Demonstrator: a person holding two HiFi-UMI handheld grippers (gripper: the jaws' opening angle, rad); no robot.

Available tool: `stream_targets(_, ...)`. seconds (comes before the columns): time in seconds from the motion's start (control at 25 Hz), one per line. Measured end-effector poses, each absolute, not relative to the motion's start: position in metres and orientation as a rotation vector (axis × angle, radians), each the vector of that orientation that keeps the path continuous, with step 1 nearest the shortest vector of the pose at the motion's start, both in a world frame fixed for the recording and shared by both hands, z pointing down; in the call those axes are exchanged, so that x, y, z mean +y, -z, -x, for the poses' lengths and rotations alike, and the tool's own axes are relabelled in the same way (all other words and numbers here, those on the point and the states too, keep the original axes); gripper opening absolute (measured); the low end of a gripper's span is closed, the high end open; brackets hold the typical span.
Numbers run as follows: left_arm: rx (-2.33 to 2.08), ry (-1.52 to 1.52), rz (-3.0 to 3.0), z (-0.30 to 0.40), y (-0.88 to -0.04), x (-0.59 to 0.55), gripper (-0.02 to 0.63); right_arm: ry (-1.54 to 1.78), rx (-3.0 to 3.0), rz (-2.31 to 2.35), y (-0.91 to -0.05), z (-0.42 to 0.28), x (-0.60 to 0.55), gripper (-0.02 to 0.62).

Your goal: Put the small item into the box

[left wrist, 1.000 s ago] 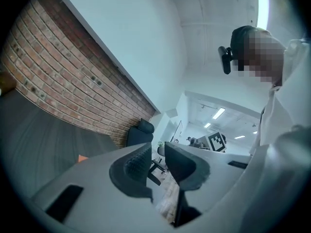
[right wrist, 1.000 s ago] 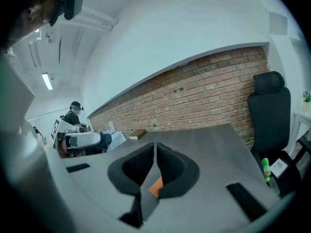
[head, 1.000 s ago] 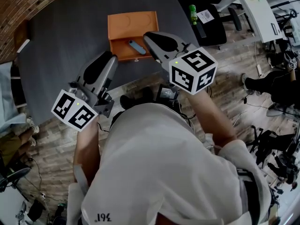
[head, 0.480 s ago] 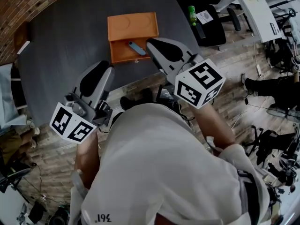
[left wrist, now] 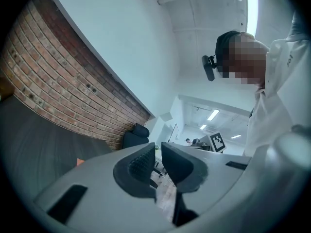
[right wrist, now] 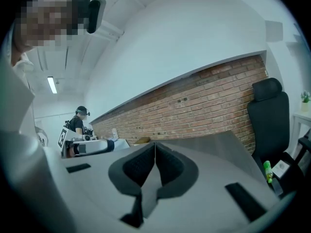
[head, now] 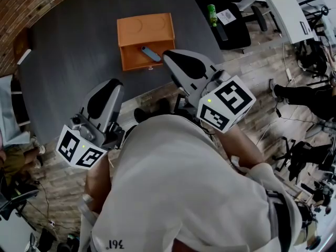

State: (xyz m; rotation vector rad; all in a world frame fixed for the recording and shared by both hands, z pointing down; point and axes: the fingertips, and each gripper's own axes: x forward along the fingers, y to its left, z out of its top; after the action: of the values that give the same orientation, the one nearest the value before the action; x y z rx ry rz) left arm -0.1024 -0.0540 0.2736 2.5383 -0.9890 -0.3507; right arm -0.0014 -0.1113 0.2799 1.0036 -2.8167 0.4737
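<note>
An open orange box (head: pixel 146 30) lies on the dark round table (head: pixel 73 51), lid flipped back. The small blue item (head: pixel 150 53) rests inside its near tray. My right gripper (head: pixel 169 56) hangs just right of the box's near corner, clear of the item; its jaws have just been closing and now meet pad to pad with nothing between them (right wrist: pixel 155 147). My left gripper (head: pixel 107 84) hovers over the table's near edge, well short of the box, a narrow empty gap between its pads (left wrist: pixel 158 149). A sliver of the box (left wrist: pixel 79 162) shows past it.
A green bottle (head: pixel 214 14) stands by a black office chair (head: pixel 233 28) beyond the table's right edge. A white desk (head: pixel 286 9) and cables fill the far right. Another person (right wrist: pixel 79 121) stands by the brick wall (right wrist: pixel 204 101).
Both grippers have drawn back from the box toward the body, the right one leaving the box's near edge. The blue item stays in the tray.
</note>
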Motion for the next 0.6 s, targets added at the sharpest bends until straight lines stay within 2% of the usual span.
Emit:
stream_targets(0.2, -0.991, 0.358, -2.530, 0.104, -0.273, -0.047, 0.023, -0.503, -2.809, -1.008, -0.283, -0.003, -0.103, 0.015)
stream_targets(0.6, -0.999, 0.286, -2.549, 0.102, -0.280, -0.044, 0.020, -0.500, -2.764, -1.072, -0.289, -0.019, -0.101, 0.012)
